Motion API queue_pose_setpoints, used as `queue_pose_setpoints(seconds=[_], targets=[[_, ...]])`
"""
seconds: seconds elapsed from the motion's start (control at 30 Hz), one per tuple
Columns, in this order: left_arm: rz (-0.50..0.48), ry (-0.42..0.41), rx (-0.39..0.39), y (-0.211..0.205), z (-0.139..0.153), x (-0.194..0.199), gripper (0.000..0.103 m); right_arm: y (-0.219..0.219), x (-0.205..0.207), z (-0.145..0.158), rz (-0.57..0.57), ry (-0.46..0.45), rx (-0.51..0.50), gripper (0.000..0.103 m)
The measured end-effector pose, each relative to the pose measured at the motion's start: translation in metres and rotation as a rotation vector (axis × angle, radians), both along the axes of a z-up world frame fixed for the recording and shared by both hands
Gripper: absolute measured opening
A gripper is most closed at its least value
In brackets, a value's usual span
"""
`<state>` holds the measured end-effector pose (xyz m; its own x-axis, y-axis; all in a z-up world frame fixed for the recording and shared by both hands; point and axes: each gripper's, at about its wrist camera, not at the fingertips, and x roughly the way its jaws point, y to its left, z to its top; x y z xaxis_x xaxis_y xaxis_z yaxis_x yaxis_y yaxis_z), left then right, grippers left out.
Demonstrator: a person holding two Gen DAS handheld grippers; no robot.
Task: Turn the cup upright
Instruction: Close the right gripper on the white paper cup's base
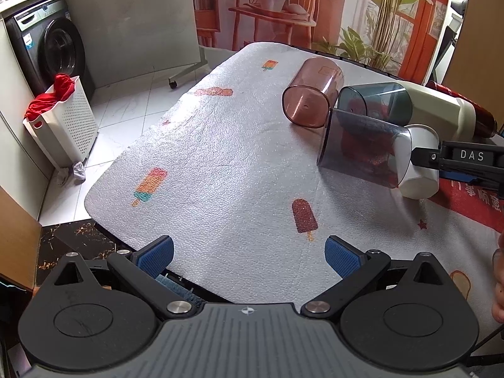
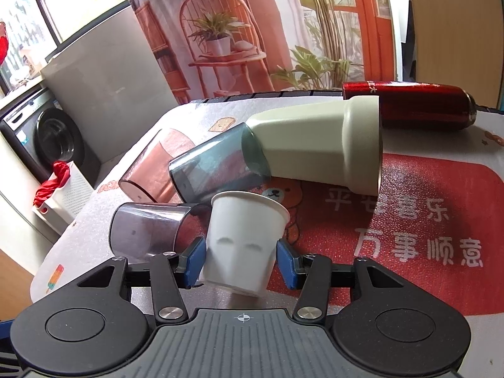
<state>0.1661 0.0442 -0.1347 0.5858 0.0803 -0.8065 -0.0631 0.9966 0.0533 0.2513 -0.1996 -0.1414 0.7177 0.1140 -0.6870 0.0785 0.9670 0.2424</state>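
A home laundry corner: a washing machine point(image 1: 52, 52) at ten o'clock, a laundry basket point(image 1: 67, 123) holding red clothes beside it.

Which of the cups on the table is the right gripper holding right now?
The small white paper cup, mouth up between the right gripper pads. The pink, teal and grey translucent cups lie on their sides, ungripped.

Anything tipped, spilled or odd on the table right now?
Nothing spilled. Tipped on their sides: the pink cup, two grey cups, cream tumbler and red bottle. The right hand-held gripper holds the white paper cup slightly tilted, mouth up.
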Motion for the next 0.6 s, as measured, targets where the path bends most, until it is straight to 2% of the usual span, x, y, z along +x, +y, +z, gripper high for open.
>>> queue_pose_setpoints(seconds=[0.37,0.6], targets=[[-0.005,-0.006,0.029,-0.010,0.003,0.000,0.103,-0.004,0.006,-0.003,0.007,0.014,0.032,0.050],[-0.005,-0.007,0.033,-0.012,0.005,-0.003,0.103,-0.012,-0.002,-0.001,-0.003,0.002,0.059,0.042]])
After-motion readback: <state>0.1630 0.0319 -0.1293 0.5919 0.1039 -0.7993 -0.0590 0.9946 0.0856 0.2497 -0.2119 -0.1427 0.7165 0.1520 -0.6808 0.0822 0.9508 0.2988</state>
